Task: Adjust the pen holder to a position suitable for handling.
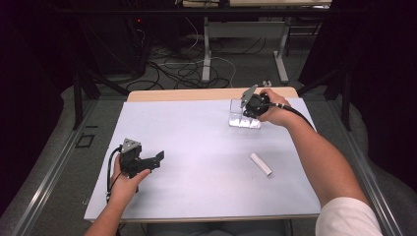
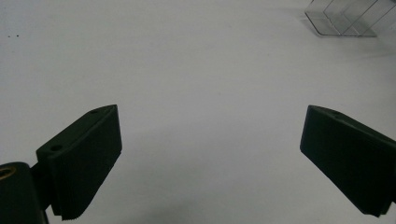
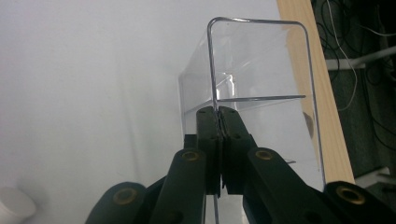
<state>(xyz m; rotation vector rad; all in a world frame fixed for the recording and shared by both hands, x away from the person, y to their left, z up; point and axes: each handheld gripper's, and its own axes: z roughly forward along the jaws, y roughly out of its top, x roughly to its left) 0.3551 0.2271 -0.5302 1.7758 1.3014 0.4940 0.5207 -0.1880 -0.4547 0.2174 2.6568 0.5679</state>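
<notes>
Pinching one thin wall of the clear, open-topped plastic box [image 3: 261, 84] at the table's far edge, the right gripper [image 3: 218, 122] is clamped on a narrow strip. The slick wall could slide out of the pads, or the box could tip off the pale wooden table edge [image 3: 308, 79] beside it. The right gripper view shows that bite; the high view shows the left gripper [image 1: 147, 162], jaws spread and empty, and a small white cylinder [image 1: 260, 163] lying apart.
</notes>
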